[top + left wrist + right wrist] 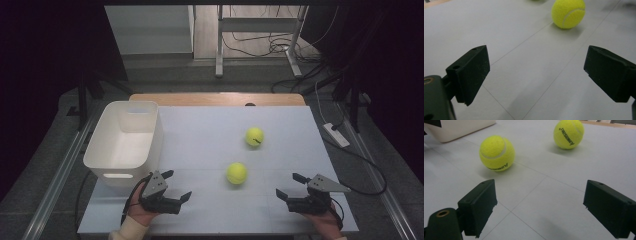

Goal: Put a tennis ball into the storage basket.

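Near the table's front edge the left gripper (177, 186) and the right gripper (288, 186) both rest with jaws spread apart and empty, so nothing looks picked up yet. The nearer yellow felt tennis ball (236, 173) lies between them toward mid-table, with bare table around it, and the second yellow tennis ball (254, 136) lies farther back. The white plastic bin (102, 153) at the left edge holds nothing.

near ball (496, 153): black word printed upside down low on its side, looks like "kawasaki"
far ball (569, 133): the same black word, running up the side, looks like "kawasaki"
white bin (123, 140): no words to read
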Available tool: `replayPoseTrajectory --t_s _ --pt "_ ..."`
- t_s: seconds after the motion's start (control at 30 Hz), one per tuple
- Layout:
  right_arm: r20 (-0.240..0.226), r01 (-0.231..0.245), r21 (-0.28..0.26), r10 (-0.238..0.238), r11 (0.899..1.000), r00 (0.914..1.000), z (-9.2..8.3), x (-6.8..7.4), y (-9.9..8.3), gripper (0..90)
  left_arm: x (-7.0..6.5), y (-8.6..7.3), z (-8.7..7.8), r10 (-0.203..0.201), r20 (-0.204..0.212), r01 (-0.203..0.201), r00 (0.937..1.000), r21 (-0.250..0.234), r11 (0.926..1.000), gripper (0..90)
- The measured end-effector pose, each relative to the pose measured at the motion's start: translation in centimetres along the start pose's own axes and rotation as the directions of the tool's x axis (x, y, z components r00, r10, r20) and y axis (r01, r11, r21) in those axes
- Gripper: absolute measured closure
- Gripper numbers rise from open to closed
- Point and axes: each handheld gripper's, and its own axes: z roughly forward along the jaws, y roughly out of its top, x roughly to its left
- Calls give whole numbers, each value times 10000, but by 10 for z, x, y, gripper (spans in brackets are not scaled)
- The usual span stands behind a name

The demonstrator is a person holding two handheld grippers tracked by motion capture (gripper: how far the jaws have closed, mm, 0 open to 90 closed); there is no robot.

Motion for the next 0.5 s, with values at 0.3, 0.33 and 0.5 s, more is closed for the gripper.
replayPoseTrajectory --t_s 0.3,0.33,0.5 --pt "-104 42 -51 -43 10000 9999 -1 -1 -1 115 -5 5 3 44 -142 -42 9999 159 9999 77" --pt "-128 51 -55 -51 10000 9999 -1 -1 -1 115 -5 5 4 50 -193 -46 9998 187 9998 77" --pt "-126 31 -1 -31 10000 9999 0 -2 -3 117 -10 12 7 -25 -330 37 9995 342 9994 77"
